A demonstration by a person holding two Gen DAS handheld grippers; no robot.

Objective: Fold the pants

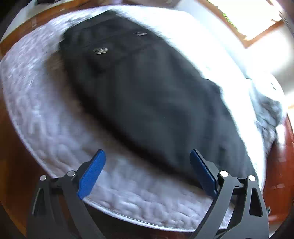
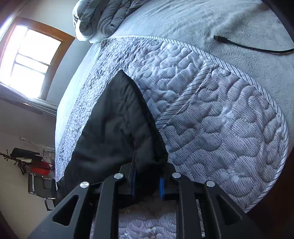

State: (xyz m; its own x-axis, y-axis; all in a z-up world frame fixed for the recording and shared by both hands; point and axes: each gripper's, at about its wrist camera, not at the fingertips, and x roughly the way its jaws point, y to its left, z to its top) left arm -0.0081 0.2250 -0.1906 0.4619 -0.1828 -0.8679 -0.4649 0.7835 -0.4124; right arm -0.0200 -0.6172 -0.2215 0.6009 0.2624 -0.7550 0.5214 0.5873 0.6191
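The black pants (image 1: 147, 95) lie spread on a white quilted mat (image 1: 46, 114) on the bed; the left wrist view is blurred by motion. My left gripper (image 1: 147, 165) is open and empty, its blue pads (image 1: 91, 172) wide apart just above the near edge of the pants. In the right wrist view my right gripper (image 2: 147, 183) is shut on a bunched end of the pants (image 2: 114, 128), which rises from the jaws across the quilted mat (image 2: 220, 119). The pinched cloth hides most of its blue pads (image 2: 161, 187).
A grey bedsheet (image 2: 220, 22) lies under the mat, with a black cable (image 2: 248, 46) on it and a folded grey duvet (image 2: 106, 16) at the far end. A window (image 2: 31, 60) and a chair with clutter (image 2: 38, 176) stand left. Wooden floor (image 1: 281, 165) surrounds the bed.
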